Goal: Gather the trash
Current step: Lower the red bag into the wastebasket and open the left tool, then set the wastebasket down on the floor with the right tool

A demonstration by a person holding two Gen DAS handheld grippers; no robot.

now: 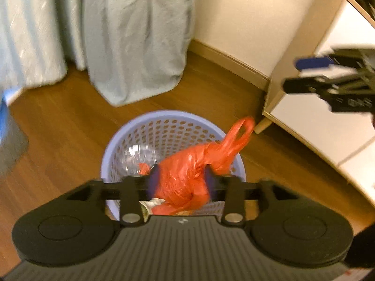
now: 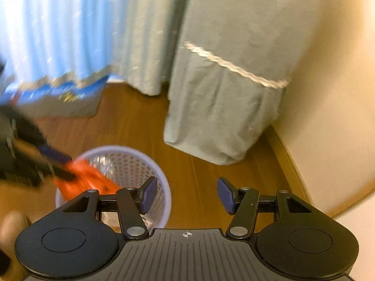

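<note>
Directly over the lavender basket (image 1: 131, 135), my left gripper (image 1: 181, 182) has its jaws pinching the orange bag (image 1: 187, 171), while my right gripper (image 2: 185, 195) hangs spread and empty beside it.

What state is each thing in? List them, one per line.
left gripper: jaws around the orange plastic bag, over the bin; whether the pads press is unclear.
right gripper: open, nothing between its fingers.
orange plastic bag: bunched, handle loop sticking up over the rim.
lavender mesh bin: upright on the wood floor, holding crumpled clear plastic.
curtain: hanging, hem on the floor.
</note>
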